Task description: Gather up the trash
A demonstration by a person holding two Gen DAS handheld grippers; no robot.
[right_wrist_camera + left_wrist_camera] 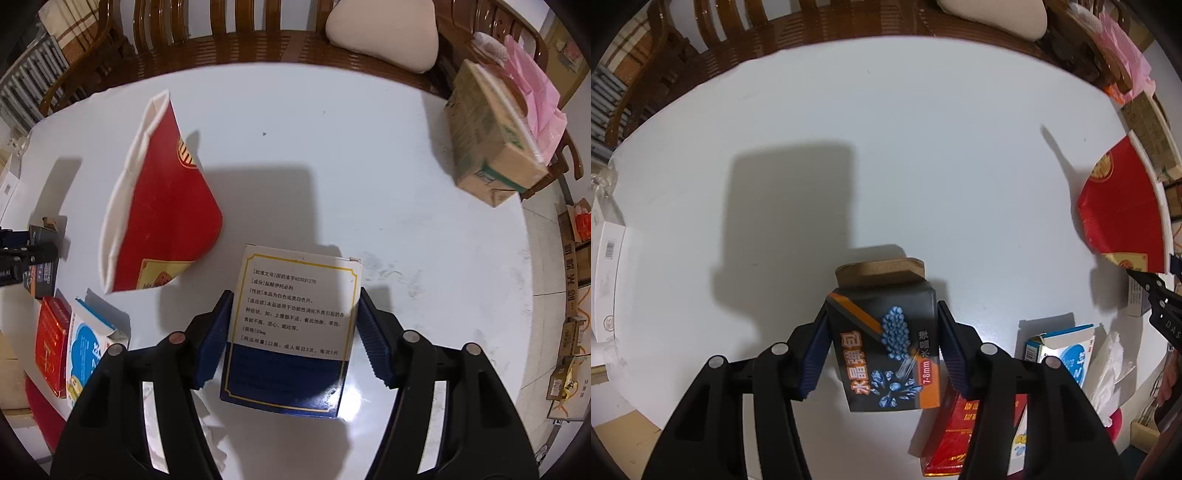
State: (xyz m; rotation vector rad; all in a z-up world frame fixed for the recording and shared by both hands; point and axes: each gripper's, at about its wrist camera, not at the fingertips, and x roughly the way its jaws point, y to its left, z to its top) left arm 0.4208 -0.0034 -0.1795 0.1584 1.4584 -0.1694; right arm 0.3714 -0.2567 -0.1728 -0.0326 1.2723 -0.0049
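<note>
The white table (406, 155) carries a red paper bag (162, 206) lying on its side, its white-lined mouth facing the left edge, long axis running near to far. By my reading it is the trash receptacle, and it sits far-left of the right gripper (291, 332), which looks the nearer one. That gripper clamps a white-and-blue medicine box (291, 328) above the table. The left gripper (882, 350) grips a dark gel-ball carton (886, 350), with the bag (1123, 206) to its right.
</note>
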